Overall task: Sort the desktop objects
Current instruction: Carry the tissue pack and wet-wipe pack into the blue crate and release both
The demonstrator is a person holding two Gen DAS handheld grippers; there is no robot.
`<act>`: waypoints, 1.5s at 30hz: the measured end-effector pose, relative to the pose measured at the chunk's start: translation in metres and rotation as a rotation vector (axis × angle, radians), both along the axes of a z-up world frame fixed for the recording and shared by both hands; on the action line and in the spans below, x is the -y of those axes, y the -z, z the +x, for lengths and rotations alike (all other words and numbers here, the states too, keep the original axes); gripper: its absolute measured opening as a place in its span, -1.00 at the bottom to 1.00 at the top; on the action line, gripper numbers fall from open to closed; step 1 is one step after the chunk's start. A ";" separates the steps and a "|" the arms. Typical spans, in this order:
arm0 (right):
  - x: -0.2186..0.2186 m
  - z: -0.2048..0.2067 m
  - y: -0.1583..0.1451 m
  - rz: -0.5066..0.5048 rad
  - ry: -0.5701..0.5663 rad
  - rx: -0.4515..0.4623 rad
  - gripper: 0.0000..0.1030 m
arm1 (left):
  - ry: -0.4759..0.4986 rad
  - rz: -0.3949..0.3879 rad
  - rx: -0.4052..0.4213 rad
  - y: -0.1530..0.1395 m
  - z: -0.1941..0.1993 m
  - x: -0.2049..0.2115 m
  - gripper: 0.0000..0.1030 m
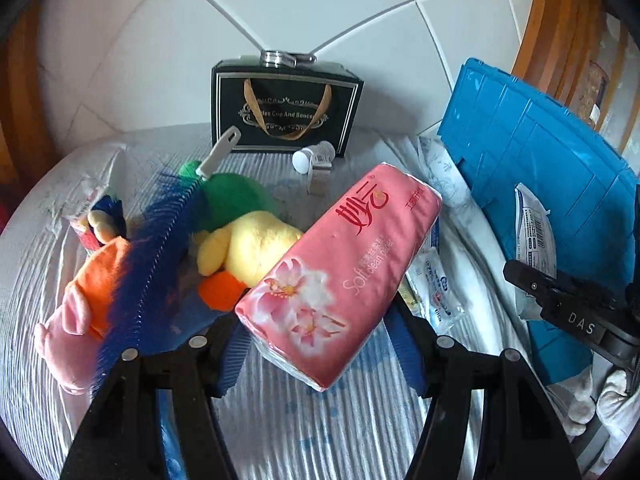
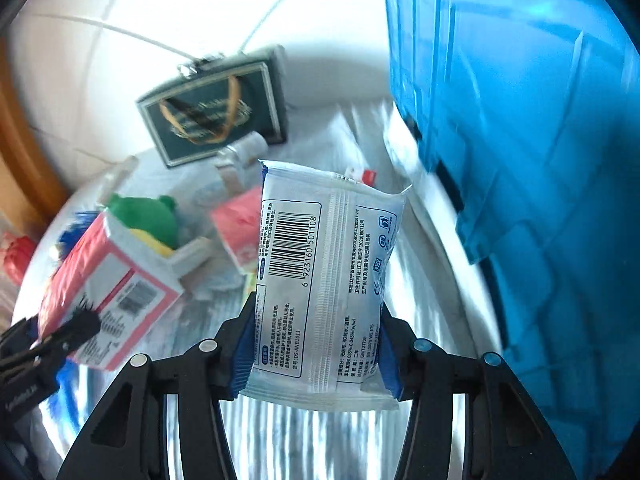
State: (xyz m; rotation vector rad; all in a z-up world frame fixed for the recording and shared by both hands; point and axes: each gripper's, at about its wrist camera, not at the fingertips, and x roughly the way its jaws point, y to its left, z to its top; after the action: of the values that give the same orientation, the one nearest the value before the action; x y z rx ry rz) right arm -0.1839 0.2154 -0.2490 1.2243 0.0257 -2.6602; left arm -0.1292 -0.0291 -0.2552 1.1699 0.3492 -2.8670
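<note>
My left gripper is shut on a pink tissue pack and holds it above the striped cloth; the same pack shows in the right wrist view. My right gripper is shut on a white wet-wipe packet with a barcode, held upright. It also shows at the right of the left wrist view, in front of the blue crate. The blue crate fills the right of the right wrist view.
Plush toys lie at the left: a pink and orange one, a yellow one, a green one. A blue bristle brush lies over them. A black gift bag stands at the back by the tiled wall. A small white bottle lies before it.
</note>
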 end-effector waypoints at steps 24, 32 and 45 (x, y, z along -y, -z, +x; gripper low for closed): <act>-0.136 0.090 -0.223 0.056 0.095 -0.471 -0.01 | 0.168 -0.093 -0.355 -0.180 0.017 -0.198 0.22; -0.253 0.083 -0.231 0.137 0.196 -0.438 -0.01 | 0.264 -0.116 -0.363 -0.216 0.000 -0.327 0.22; -0.371 0.044 -0.191 0.231 0.136 -0.285 -0.01 | 0.332 -0.178 -0.162 -0.198 -0.042 -0.472 0.23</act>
State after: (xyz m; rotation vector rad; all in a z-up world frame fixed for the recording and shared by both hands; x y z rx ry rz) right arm -0.1403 0.5859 -0.0581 0.9228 0.3122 -2.9989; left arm -0.1714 0.4432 -0.0572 1.0558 -0.1098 -3.2010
